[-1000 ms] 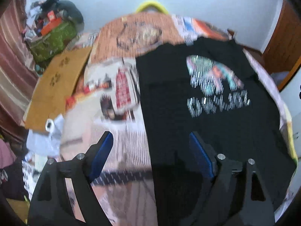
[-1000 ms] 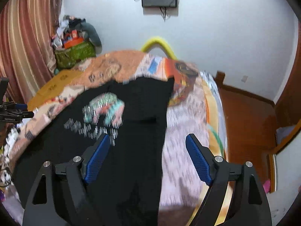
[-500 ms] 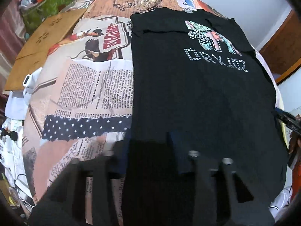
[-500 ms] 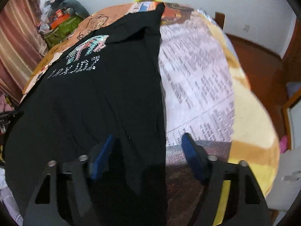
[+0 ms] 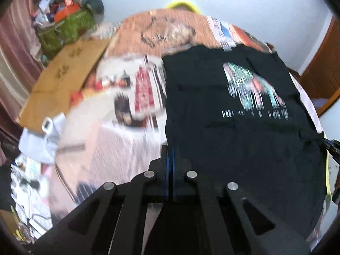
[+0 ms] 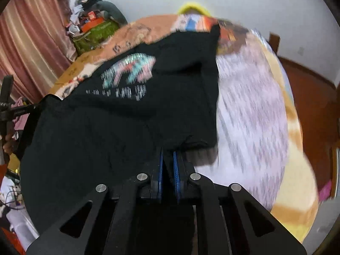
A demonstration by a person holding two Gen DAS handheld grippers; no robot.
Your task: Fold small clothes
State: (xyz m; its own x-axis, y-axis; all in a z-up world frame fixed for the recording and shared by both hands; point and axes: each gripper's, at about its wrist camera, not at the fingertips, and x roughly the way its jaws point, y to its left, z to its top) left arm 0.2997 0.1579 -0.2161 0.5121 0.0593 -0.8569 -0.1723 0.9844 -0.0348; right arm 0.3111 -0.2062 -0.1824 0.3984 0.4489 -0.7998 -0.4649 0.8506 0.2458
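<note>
A black T-shirt (image 5: 233,131) with a teal and pink print lies spread on a bed covered by a newspaper-print sheet (image 5: 119,140). My left gripper (image 5: 170,150) is shut on the shirt's near left hem corner. My right gripper (image 6: 167,155) is shut on the near right hem corner of the T-shirt (image 6: 119,116), and the hem there is lifted off the sheet (image 6: 250,114). The left gripper also shows at the left edge of the right wrist view (image 6: 12,112). Both views are motion-blurred.
A brown cardboard sheet (image 5: 63,78) lies at the bed's left side. A green bag with clutter (image 5: 65,27) stands in the far left corner by a striped curtain (image 6: 27,42). Wooden floor (image 6: 308,89) lies to the right of the bed. White clutter (image 5: 36,142) sits at lower left.
Both grippers were open above the near hem, dropped onto it, and have now closed on its two corners. The hem is now raised and both cameras tilted back up.
</note>
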